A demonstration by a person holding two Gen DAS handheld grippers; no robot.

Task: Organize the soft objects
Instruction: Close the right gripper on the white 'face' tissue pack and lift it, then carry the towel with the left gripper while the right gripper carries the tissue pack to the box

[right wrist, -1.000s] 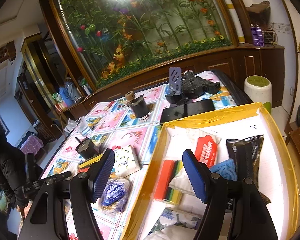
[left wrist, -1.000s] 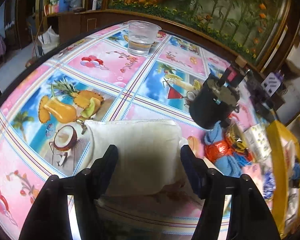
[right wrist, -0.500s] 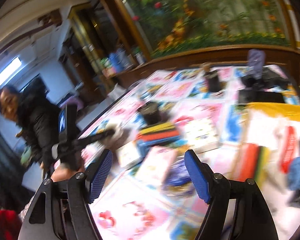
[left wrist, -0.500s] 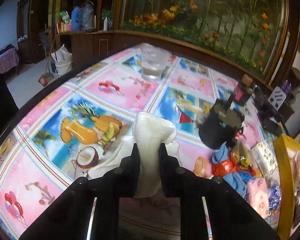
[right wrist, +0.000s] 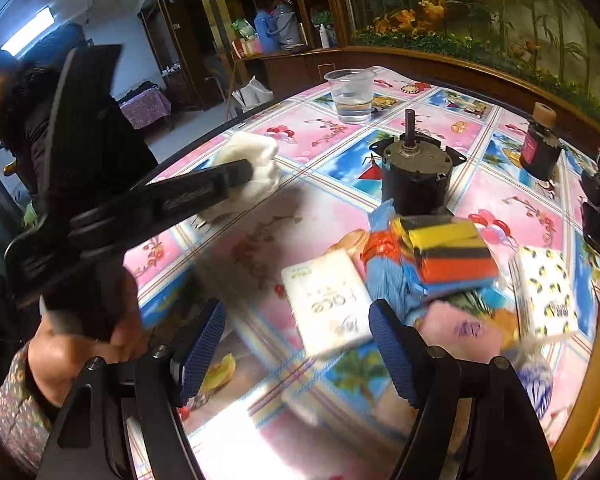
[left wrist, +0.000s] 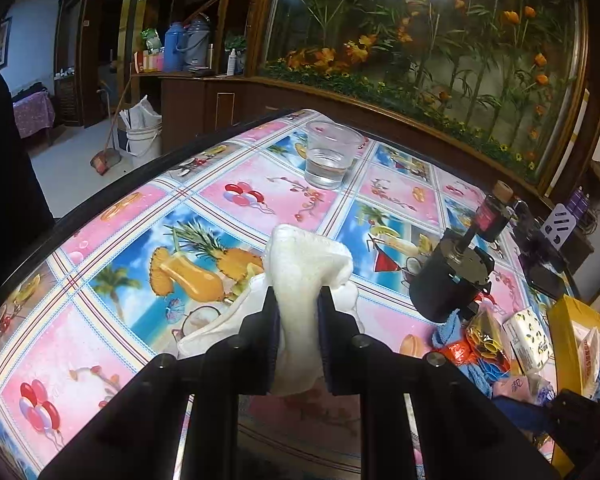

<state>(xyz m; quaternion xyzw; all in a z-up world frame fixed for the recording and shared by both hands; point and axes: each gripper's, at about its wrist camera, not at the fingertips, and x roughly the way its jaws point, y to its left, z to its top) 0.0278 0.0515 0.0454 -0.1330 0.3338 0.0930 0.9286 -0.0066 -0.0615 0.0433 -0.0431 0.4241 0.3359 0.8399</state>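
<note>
A white cloth (left wrist: 304, 264) is bunched upward between the pads of my left gripper (left wrist: 298, 308), which is shut on it; its lower folds still trail onto the tablecloth. The right wrist view shows that gripper (right wrist: 236, 172) from the side, the cloth (right wrist: 260, 156) bulging past its tips. My right gripper (right wrist: 296, 312) stands open with nothing between its blue pads, hovering over a white tissue pack (right wrist: 328, 300). Beside the pack lie a blue cloth (right wrist: 392, 280), stacked coloured sponges (right wrist: 448, 252), a pink pack (right wrist: 460, 328) and a spotted tissue pack (right wrist: 548, 292).
A black motor (right wrist: 416, 176) stands just behind the pile. A plastic cup of water (right wrist: 352, 96) sits at the far side, a small dark bottle (right wrist: 540, 148) to the right. The yellow box (left wrist: 576, 332) borders the table's right end. A person's hand (right wrist: 80, 352) holds the left gripper.
My left gripper closed on the white cloth and raised it slightly off the table. My right gripper swung left from above the yellow box to above the pile on the table.
</note>
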